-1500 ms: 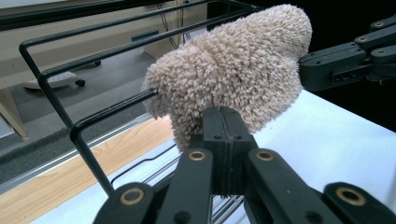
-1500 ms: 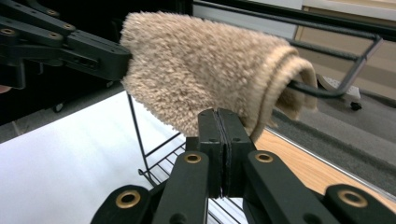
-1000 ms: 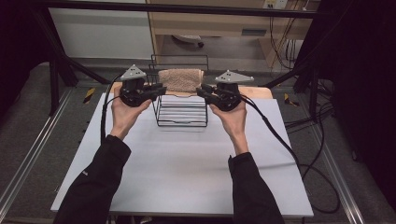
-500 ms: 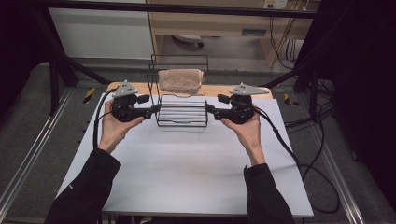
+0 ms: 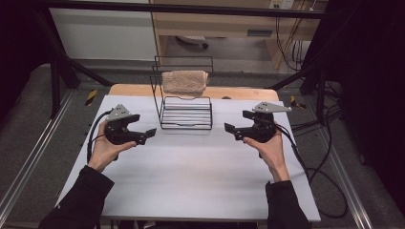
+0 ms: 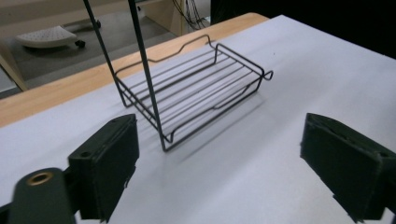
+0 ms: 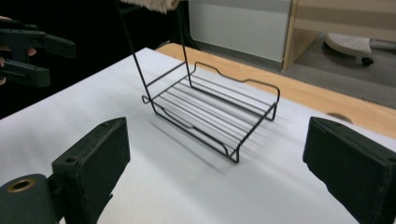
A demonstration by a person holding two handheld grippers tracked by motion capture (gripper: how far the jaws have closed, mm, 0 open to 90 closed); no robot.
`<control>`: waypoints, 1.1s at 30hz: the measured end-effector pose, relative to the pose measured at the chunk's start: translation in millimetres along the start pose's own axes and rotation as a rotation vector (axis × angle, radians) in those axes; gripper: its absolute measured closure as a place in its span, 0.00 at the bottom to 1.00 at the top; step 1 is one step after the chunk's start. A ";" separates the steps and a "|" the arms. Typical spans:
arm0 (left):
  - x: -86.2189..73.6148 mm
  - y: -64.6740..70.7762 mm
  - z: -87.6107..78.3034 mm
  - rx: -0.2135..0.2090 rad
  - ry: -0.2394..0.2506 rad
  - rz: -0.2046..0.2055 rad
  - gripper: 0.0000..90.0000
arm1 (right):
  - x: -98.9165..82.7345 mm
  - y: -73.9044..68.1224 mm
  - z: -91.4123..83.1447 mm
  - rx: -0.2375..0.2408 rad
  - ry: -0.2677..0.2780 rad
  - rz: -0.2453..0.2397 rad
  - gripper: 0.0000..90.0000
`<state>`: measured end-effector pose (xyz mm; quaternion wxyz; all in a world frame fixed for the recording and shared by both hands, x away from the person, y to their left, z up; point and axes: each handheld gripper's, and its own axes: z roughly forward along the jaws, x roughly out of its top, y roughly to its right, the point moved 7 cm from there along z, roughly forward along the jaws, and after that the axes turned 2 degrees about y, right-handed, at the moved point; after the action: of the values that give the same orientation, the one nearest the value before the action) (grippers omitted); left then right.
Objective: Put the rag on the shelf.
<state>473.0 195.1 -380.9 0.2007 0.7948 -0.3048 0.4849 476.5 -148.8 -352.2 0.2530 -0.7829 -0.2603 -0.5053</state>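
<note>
High view: the left gripper (image 5: 149,134) and right gripper (image 5: 230,129) hover low over the white tabletop (image 5: 191,181) on either side of the black wire rack (image 5: 186,113), both sets of jaws having just been opening and now spread wide with nothing between them. The rack stands at the table's far middle, apart from both grippers, with a folded beige towel (image 5: 185,81) draped over its top bar. Beyond the white sheet runs a wooden table edge (image 5: 239,93), then grey floor, black frame struts and cables (image 5: 329,176) trailing off right.
</note>
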 end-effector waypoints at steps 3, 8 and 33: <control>-11.2 -0.3 -1.9 0.018 -0.007 -0.008 0.10 | -12.8 3.7 -4.4 -0.005 -0.013 0.007 0.07; -29.7 2.3 -4.0 0.007 -0.011 -0.033 0.09 | -32.0 6.9 -10.1 -0.010 -0.040 0.010 0.04; -107.7 4.4 -19.6 0.009 -0.080 -0.042 0.09 | -126.0 29.0 -41.9 -0.023 -0.139 0.080 0.01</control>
<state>420.3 235.2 -468.2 0.1949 0.8206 -0.2939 0.4497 423.6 -216.9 -457.2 0.2453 -0.8287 -0.2398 -0.4422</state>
